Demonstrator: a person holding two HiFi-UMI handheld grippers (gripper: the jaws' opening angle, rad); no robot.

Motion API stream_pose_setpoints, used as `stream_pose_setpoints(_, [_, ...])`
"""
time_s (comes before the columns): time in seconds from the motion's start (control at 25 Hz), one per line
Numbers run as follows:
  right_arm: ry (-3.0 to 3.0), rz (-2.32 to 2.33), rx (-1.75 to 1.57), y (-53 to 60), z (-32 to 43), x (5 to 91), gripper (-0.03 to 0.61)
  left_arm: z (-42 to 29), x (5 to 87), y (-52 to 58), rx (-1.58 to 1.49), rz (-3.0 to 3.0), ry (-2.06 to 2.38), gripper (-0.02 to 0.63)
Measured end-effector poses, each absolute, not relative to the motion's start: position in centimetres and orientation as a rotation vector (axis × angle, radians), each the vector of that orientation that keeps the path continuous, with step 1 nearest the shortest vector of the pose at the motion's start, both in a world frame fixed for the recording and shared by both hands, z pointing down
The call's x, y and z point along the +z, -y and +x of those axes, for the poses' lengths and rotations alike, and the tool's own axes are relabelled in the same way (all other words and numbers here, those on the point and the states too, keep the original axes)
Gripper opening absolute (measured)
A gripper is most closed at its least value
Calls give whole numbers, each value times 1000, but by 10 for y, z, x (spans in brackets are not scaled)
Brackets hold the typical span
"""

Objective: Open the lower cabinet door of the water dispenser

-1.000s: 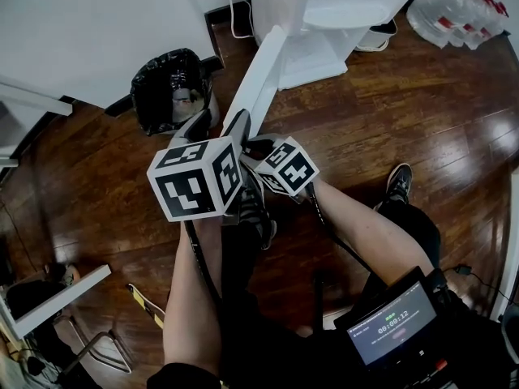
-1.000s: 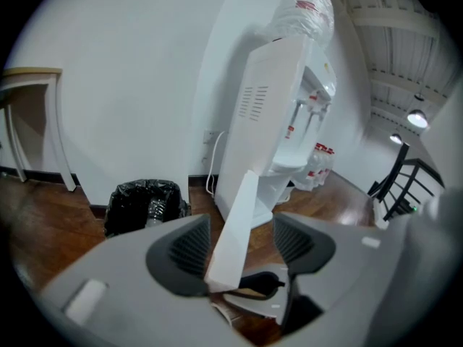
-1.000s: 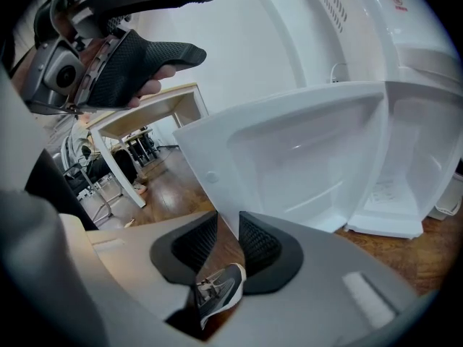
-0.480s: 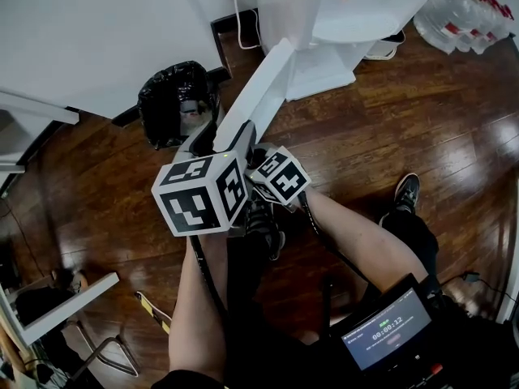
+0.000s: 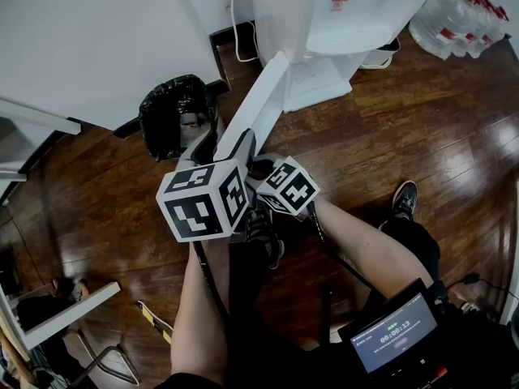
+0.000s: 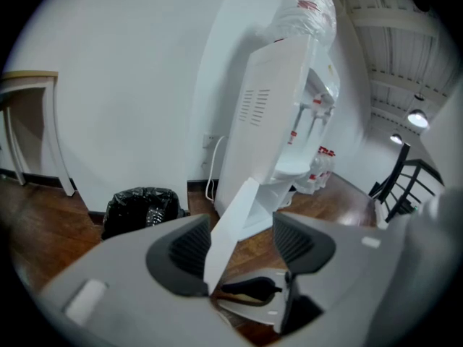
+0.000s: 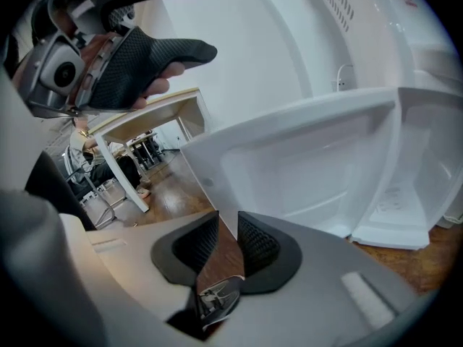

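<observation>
The white water dispenser [image 5: 284, 6] [image 6: 268, 121] stands against the wall with its lower cabinet door [image 5: 263, 96] [image 6: 231, 223] [image 7: 304, 157] swung out toward me. My left gripper [image 5: 229, 136] [image 6: 242, 241] is open and straddles the door's free edge. That edge lies against the left pad, clear of the right one. My right gripper [image 5: 261, 167] [image 7: 228, 223] sits just right of it, low by the door's inner face. Its jaws stand a narrow slit apart with floor showing between them. The door's lower corner shows just past its fingertips.
A black-lined waste bin [image 5: 172, 112] [image 6: 137, 208] stands left of the door. A white cable [image 5: 235, 14] runs down the wall. Packed water bottles [image 5: 454, 10] lie at the far right. My shoe [image 5: 399, 186] and a screen [image 5: 397, 331] are near me. A white table leg [image 7: 119, 176] stands left.
Both grippers stay at the door's free edge and the door stands at the same angle. Only the head view has shifted slightly.
</observation>
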State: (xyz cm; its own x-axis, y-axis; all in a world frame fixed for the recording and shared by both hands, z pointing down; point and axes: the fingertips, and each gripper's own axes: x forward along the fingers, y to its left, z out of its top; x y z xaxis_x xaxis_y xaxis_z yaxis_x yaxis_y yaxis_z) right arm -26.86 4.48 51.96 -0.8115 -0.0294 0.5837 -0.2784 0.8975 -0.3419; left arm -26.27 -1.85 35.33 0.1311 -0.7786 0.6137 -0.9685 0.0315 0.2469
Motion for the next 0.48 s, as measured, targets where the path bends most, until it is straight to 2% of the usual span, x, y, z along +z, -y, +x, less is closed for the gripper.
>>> stream_pose_setpoints(0.2, [2550, 388, 556, -3, -219, 478, 78, -241, 338, 32, 350, 1836, 1700, 278])
stream_pose_setpoints(0.48, [2655, 786, 566, 67, -106, 394, 61, -175, 328, 54, 374, 1947, 1650, 275])
